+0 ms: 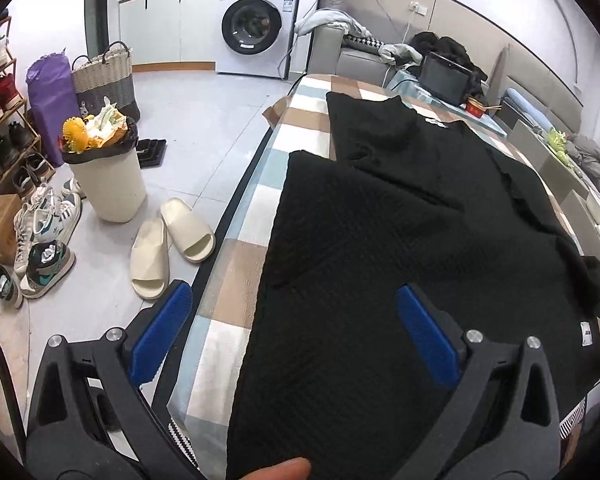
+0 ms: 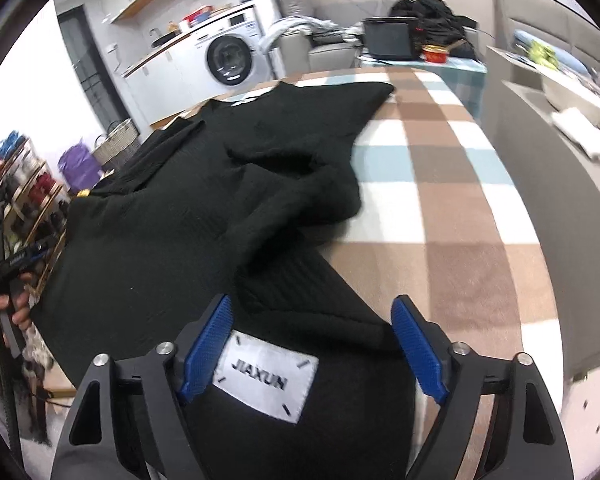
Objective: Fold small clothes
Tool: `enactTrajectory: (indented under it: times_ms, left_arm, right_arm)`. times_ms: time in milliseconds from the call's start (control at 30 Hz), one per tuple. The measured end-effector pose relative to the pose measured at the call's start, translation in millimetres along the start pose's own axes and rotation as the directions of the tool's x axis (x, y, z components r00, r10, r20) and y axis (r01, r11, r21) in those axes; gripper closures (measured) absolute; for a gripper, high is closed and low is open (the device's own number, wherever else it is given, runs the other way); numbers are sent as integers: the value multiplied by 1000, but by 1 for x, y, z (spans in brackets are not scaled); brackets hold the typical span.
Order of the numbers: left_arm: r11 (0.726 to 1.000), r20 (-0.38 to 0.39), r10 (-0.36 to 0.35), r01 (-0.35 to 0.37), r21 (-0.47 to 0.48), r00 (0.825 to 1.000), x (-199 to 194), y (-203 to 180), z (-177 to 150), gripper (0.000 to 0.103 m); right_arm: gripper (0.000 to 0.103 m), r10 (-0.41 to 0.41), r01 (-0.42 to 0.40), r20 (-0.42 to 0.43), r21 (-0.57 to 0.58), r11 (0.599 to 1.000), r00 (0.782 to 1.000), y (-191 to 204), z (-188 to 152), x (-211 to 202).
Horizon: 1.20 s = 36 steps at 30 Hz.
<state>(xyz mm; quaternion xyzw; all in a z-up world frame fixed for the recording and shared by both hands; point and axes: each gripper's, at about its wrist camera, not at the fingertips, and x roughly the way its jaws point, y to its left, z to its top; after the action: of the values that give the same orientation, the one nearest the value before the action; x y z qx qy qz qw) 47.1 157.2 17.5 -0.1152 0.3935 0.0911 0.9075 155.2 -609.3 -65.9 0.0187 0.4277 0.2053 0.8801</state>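
A black knit garment [image 1: 380,220] lies spread on the table's checked cloth [image 1: 304,120], one sleeve [image 1: 372,128] folded across its far end. My left gripper [image 1: 296,328] stands wide open over the garment's near left edge. Its left finger hangs past the table edge and its right finger is over the knit. In the right wrist view the garment [image 2: 160,220] has a rumpled sleeve [image 2: 300,200] on top. My right gripper [image 2: 312,344] is open, straddling the hem with a white JIAXUN label [image 2: 266,378]. A hand holds the left gripper [image 2: 16,260] at the far left.
Left of the table on the floor are cream slippers [image 1: 172,240], a full white bin [image 1: 104,176], sneakers [image 1: 48,240], a shoe rack [image 1: 0,120] and a woven basket [image 1: 104,80]. A washing machine [image 1: 256,32] stands behind. A dark screen [image 1: 446,78] sits beyond the table.
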Motion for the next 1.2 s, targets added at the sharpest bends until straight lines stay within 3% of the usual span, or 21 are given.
enactTrajectory:
  times_ms: [33, 100, 133, 167, 233, 300, 400, 433, 467, 533, 633, 800, 1200]
  left_arm:
    - [1000, 3, -1, 1, -1, 1000, 0, 0, 0, 1]
    - [1000, -1, 0, 0, -8, 1000, 2, 0, 4, 1]
    - [1000, -2, 3, -3, -10, 1000, 2, 0, 4, 1]
    - [1000, -2, 5, -5, -13, 1000, 3, 1, 5, 1]
    - [1000, -2, 6, -6, -15, 1000, 3, 2, 6, 1]
    - [1000, -2, 4, -4, -21, 1000, 3, 3, 6, 1]
    - [1000, -8, -2, 2, -30, 1000, 6, 6, 7, 1]
    - [999, -11, -8, 8, -32, 1000, 7, 7, 8, 1]
    - [999, -13, -13, 12, -34, 1000, 8, 7, 8, 1]
    - [998, -25, -34, 33, -44, 999, 13, 9, 9, 2]
    - [997, -48, -63, 60, -57, 997, 21, 9, 9, 10]
    - [997, -93, -71, 68, -36, 993, 38, 3, 8, 32]
    - [999, -112, -30, 31, 8, 993, 60, -5, 17, 32]
  right_arm:
    - [30, 0, -1, -5, -22, 1000, 1000, 4, 2, 3]
    - [51, -20, 18, -21, -75, 997, 1000, 12, 9, 10]
    - [77, -18, 17, -21, -83, 996, 1000, 13, 12, 12]
    - [94, -6, 6, 1, -64, 998, 1000, 10, 17, 10]
    - [95, -41, 36, 56, 81, 996, 998, -15, 28, 4]
    - [94, -102, 84, 59, 262, 961, 993, -51, 33, 2]
    - [87, -63, 60, -1, 286, 956, 998, -67, 31, 6]
    - [77, -21, 20, 1, 258, 966, 1000, -64, 29, 5]
    - [60, 16, -18, 10, 236, 972, 1000, -62, 27, 4]
    - [44, 91, -93, 23, 182, 979, 996, -54, 23, 0]
    - [44, 80, -81, 13, 119, 990, 997, -47, 22, 2]
    - [45, 74, -71, -26, 116, 991, 997, -46, 23, 21]
    - [45, 73, -71, -25, 73, 995, 997, -45, 18, 14]
